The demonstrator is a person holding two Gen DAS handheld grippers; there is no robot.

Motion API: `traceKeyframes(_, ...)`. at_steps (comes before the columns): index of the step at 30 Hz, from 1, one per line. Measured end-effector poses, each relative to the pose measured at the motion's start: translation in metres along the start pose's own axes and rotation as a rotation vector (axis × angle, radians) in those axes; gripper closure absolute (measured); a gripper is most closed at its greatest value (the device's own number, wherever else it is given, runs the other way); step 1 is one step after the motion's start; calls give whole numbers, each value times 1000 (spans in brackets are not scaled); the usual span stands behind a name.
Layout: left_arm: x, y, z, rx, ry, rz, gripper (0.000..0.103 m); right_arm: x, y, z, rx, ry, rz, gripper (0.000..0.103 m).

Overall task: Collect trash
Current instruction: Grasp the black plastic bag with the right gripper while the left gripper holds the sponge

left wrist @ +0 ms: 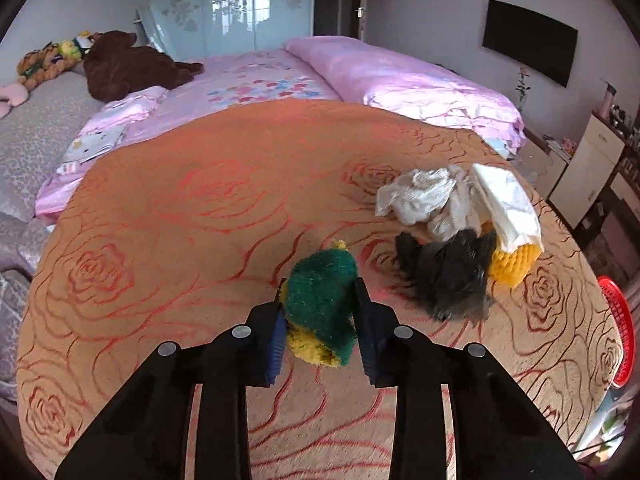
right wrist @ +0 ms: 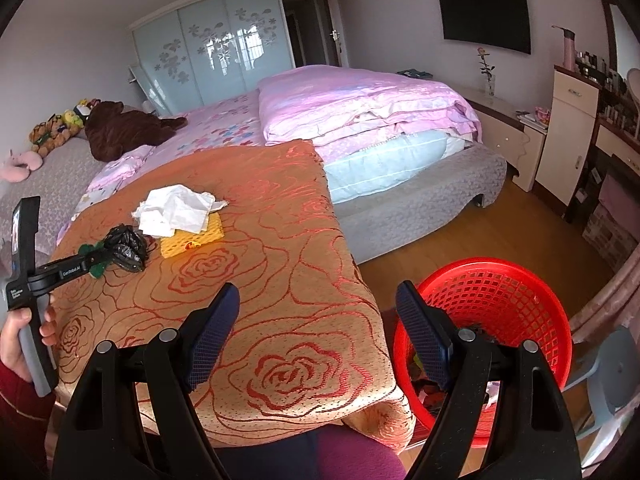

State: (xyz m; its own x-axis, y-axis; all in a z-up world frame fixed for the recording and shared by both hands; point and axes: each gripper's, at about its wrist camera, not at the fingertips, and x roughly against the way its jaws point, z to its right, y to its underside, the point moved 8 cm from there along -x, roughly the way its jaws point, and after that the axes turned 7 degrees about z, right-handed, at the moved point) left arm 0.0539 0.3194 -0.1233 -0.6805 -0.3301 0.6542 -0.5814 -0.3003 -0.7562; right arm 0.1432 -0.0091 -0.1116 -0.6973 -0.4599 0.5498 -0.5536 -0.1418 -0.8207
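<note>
My left gripper [left wrist: 320,312] is shut on a green and yellow scouring sponge [left wrist: 322,300] and holds it just above the orange rose-patterned tablecloth [left wrist: 180,220]. To its right lie a crumpled black plastic bag [left wrist: 448,272], white crumpled tissues [left wrist: 432,200] and a yellow cloth [left wrist: 514,262]. In the right wrist view the left gripper [right wrist: 94,262] holds the sponge [right wrist: 90,254] beside the black bag [right wrist: 126,246], the tissues [right wrist: 176,210] and the yellow cloth [right wrist: 196,236]. My right gripper [right wrist: 316,332] is open and empty over the table's right edge, next to a red mesh basket [right wrist: 492,292].
The red basket [left wrist: 618,332] stands on the wooden floor [right wrist: 440,240] right of the table and holds some scraps. A bed with a pink quilt [right wrist: 360,100] lies behind the table. A grey plastic stool [right wrist: 612,368] stands right of the basket. Cabinets [right wrist: 568,128] line the right wall.
</note>
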Motion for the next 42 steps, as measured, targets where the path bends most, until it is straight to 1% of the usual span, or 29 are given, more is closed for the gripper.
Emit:
traceKeyframes(2, 6, 7, -4, -1, -23, 4, 74, -2, 1, -6, 11, -7, -4, 25)
traceKeyframes(7, 21, 19, -10, 17, -47, 16, 74, -9, 7, -27, 43, -37, -25, 25)
traceKeyframes(10, 26, 23, -15, 25, -64, 18, 74, -16, 9, -47, 65, -67, -39, 25)
traceKeyframes(16, 30, 28, -23, 37, -91, 28, 74, -36, 8, -101, 127, -136, -52, 25)
traceKeyframes(19, 32, 29, -27, 32, -118, 31, 74, -46, 7, -135, 164, -181, -56, 25)
traceKeyframes(23, 34, 30, -32, 24, -151, 38, 74, -59, 5, -169, 195, -224, -73, 25)
traceKeyframes(28, 34, 30, -41, 73, -133, 36, 74, -81, 5, -209, 253, -255, -102, 25)
traceKeyframes(31, 35, 31, -44, 84, -126, 36, 74, -96, 3, -226, 251, -264, -125, 25)
traceKeyframes(35, 35, 31, -45, 90, -121, 38, 74, -115, -2, -239, 255, -256, -140, 26)
traceKeyframes(38, 35, 32, -45, 90, -122, 40, 74, -130, -5, -241, 256, -239, -160, 28)
traceKeyframes(41, 35, 33, -45, 88, -123, 41, 74, -141, -1, -242, 263, -235, -197, 38)
traceKeyframes(42, 35, 33, -45, 88, -124, 41, 74, -143, 1, -243, 266, -235, -206, 43)
